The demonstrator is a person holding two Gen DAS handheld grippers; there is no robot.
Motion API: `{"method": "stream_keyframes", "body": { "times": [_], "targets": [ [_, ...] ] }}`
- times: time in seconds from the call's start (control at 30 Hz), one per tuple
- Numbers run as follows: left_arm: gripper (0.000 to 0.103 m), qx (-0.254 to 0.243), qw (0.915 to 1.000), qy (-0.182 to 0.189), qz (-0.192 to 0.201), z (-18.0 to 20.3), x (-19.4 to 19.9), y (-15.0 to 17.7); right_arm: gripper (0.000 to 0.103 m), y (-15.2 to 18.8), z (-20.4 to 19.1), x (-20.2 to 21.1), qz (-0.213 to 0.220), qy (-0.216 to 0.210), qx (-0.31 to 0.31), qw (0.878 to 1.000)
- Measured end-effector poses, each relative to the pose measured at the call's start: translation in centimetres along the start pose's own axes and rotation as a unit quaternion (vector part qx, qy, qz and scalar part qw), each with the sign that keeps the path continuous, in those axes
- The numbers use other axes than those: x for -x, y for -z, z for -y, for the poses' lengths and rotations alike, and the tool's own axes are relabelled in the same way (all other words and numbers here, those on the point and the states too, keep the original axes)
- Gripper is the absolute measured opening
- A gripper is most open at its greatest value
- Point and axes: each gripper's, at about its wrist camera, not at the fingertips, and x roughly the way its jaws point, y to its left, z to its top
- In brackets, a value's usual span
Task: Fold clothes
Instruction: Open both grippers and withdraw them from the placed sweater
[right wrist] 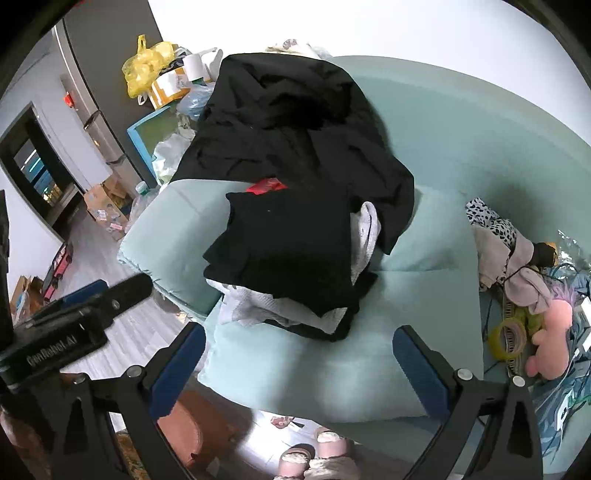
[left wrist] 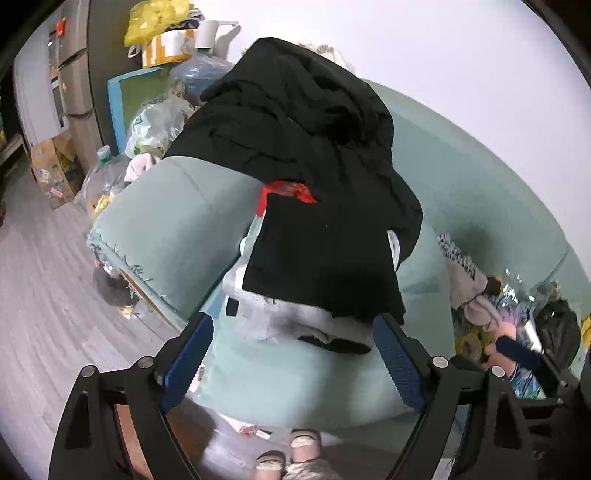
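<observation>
Pale green sofa (right wrist: 461, 155) against a white wall (right wrist: 369, 26), grey plank floor (left wrist: 48, 295) to its left; draped over its arm and seat, a large crumpled black garment (right wrist: 295, 122). Below it on the seat cushion, a folded black garment (right wrist: 280, 251) atop a light grey knit piece (right wrist: 258, 306), a red item (right wrist: 266, 185) showing at its far edge. Left gripper (left wrist: 291, 362) and right gripper (right wrist: 299, 365): each above the cushion's front edge, blue-padded jaws wide apart, nothing between them; pink plush toy (right wrist: 550, 339) and roll of yellow tape (right wrist: 509, 339) at the sofa's right end.
</observation>
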Motion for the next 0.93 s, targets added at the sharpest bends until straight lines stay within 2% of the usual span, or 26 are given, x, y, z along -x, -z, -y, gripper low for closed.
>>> {"method": "stream_keyframes", "body": {
  "times": [0.1, 0.4, 0.63, 0.93],
  "targets": [
    [0.088, 0.024, 0.9996, 0.002, -0.015, -0.7, -0.8, 0.0, 0.103, 0.1, 0.2, -0.4, -0.005, -0.011, -0.005, 1.000],
    [0.088, 0.026, 0.9990, -0.021, -0.030, -1.5, -1.6, -0.2, 0.103, -0.1, 0.2, -1.6, -0.019, -0.010, 0.000, 1.000],
    [0.088, -0.020, 0.9989, -0.033, -0.026, -0.5, -1.8, -0.4, 0.103, 0.1, 0.5, -2.3, -0.030, -0.008, 0.002, 1.000],
    [0.088, -0.010, 0.9994, -0.017, -0.029, 0.3, -2.2, -0.3, 0.103, 0.4, 1.2, -2.6, -0.035, -0.012, 0.004, 0.999]
  ]
}}
